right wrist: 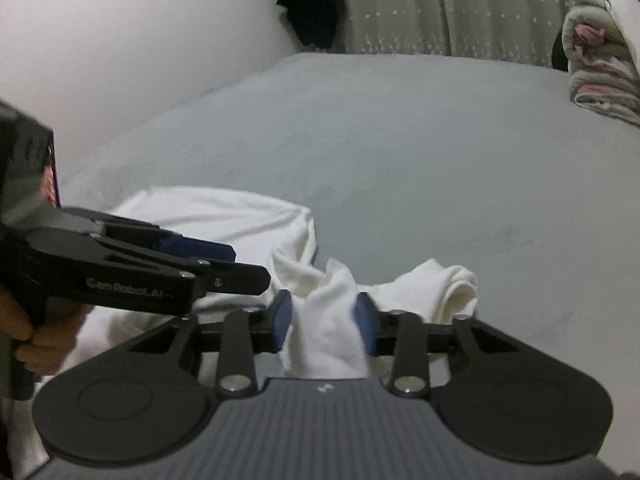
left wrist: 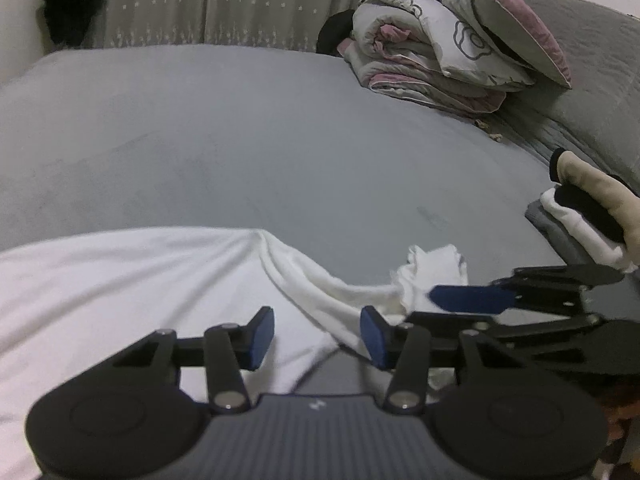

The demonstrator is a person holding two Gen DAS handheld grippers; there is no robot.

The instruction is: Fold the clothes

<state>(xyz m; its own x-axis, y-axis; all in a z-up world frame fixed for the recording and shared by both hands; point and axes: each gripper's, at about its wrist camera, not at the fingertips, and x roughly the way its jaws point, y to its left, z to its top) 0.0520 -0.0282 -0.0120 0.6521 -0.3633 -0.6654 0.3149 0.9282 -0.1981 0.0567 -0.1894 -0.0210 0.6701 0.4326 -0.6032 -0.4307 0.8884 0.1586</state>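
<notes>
White garment (left wrist: 120, 280): spread on the near part of the grey bed (left wrist: 280, 140). Your right gripper (right wrist: 325, 320) pinches a bunched corner, probably to lift it for a fold. Your left gripper (left wrist: 318, 336) hovers open over the cloth, gripping nothing. Far right: stacked bedding (left wrist: 432, 52); near right: a folded pile (left wrist: 576, 232). Nothing blocks the fold.

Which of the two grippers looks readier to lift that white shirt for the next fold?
Probably the right gripper: it is pinching a bunch of the white shirt. The left gripper is open above the cloth.
</notes>
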